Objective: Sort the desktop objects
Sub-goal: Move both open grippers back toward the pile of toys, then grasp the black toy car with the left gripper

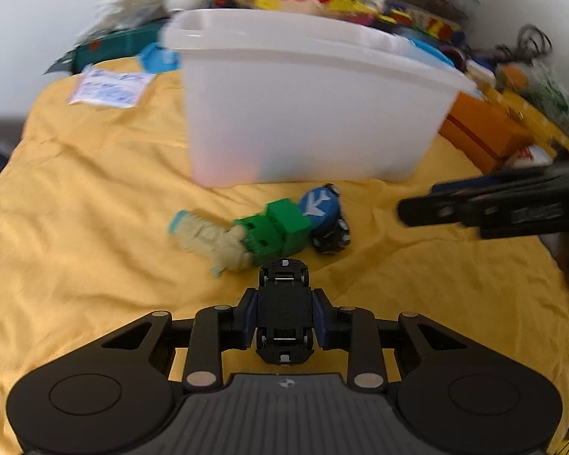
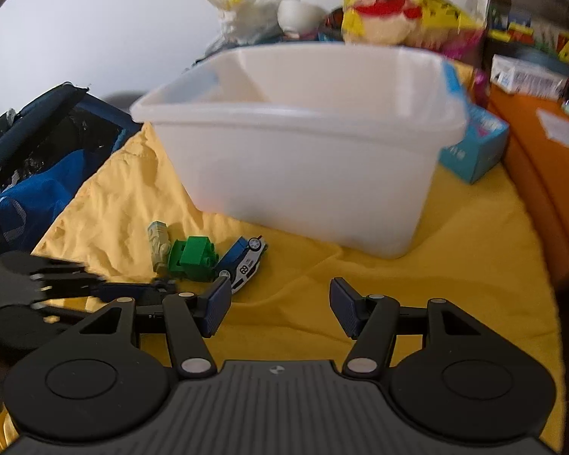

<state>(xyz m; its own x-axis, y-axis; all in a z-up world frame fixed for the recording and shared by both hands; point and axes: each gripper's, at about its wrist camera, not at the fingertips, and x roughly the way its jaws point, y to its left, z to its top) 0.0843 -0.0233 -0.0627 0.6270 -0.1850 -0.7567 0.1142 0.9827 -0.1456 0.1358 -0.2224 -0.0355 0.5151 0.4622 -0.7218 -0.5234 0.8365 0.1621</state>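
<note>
Between the left gripper (image 1: 284,316) jaws, a clamped black toy car (image 1: 284,314) points straight ahead, belly-up.

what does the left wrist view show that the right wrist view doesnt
Only the left wrist view shows the left gripper shut on a small black toy car turned underside up, and a white printed packet lying on the cloth.

Only the right wrist view shows the right gripper open and holding nothing, a dark blue bag off the cloth's edge, and a light blue cardboard box beside the bin.

Both show the translucent white plastic bin on the yellow cloth, with a green block toy, a beige ridged toy and a blue-and-white toy car in front of it.
</note>
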